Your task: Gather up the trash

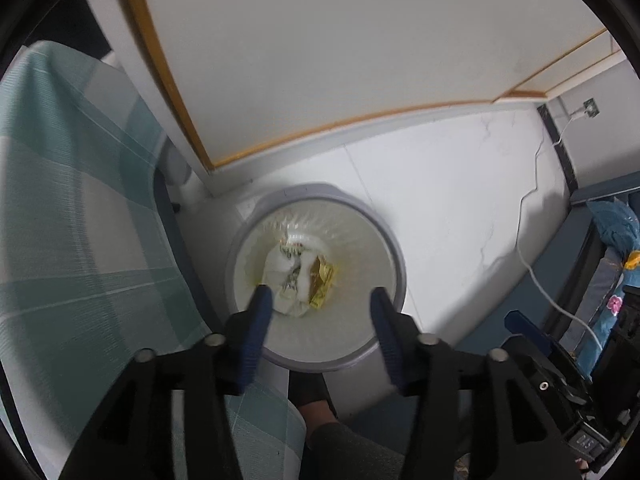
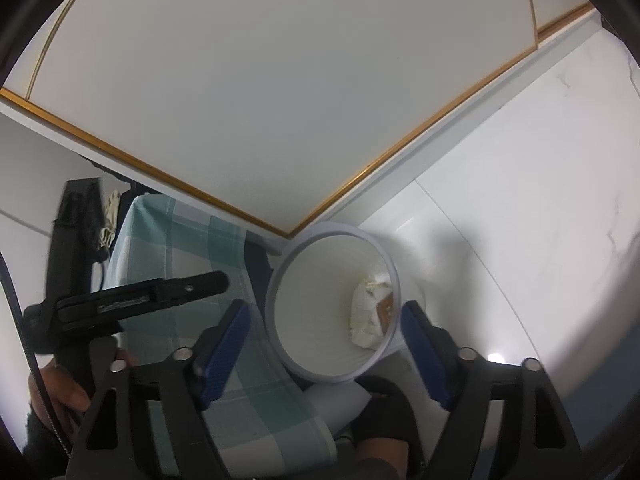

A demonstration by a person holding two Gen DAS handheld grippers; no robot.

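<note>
Here, in the left wrist view, my left gripper (image 1: 320, 300) hangs right over the bin (image 1: 394, 248) at frame centre, fingers spread wide with nothing between them. The crumpled trash (image 1: 298, 276), white paper with a yellow wrapper, lies at the bin's bottom, so I judge this spot was chosen for a straight drop. A checked cloth (image 1: 72, 200) fills the left side.

In the right wrist view, my right gripper (image 2: 324, 320) is likewise spread and empty, low in the frame, the bin (image 2: 280, 276) seen at a slant. Only this view shows the left gripper's black body at middle left, over the cloth (image 2: 180, 240); only the other shows the white cable (image 1: 532, 264) at right.
</note>
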